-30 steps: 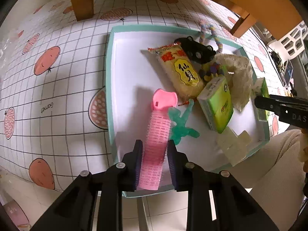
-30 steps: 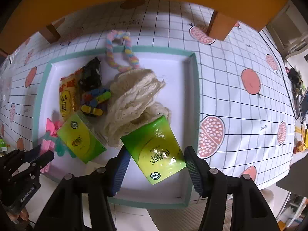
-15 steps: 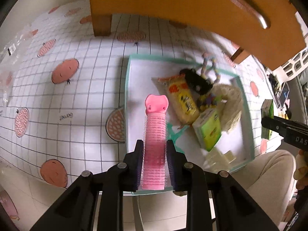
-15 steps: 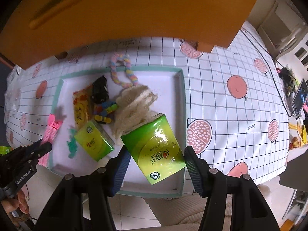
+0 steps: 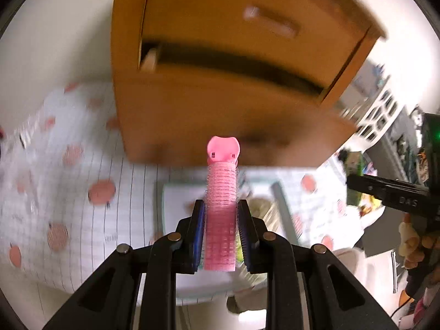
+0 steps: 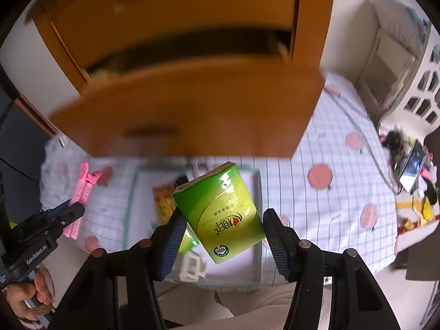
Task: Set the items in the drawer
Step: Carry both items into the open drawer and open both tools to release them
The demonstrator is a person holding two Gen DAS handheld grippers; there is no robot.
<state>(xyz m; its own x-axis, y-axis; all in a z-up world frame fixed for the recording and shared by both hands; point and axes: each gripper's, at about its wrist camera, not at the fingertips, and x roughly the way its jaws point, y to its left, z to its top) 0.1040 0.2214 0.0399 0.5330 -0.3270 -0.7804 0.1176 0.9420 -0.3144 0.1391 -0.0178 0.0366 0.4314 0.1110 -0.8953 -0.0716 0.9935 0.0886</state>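
glossy green tissue pack [image 6: 220, 214]; bristly pink plastic roller [image 5: 221, 214]; wood drawer [image 5: 220, 115].

Left gripper [image 5: 221, 229] is clamping a pink hair roller [image 5: 221, 192] between both pads, pointing steeply downward below the orange drawer [image 5: 220, 104]. Right gripper [image 6: 224, 235] is gripping a green tissue pack [image 6: 220, 214] — jaws standing wide, angled down beneath the same drawer.

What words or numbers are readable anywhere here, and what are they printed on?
"100%": round badge on the green tissue pack held in the right gripper.
"GenRobot.AI": side of the left gripper, right wrist view.
"DAS": side of the right gripper, left wrist view; the rest is cut off.
Chinese brand characters on the green tissue pack: upside down, unreadable.
Orange snack bag: print too blurred.
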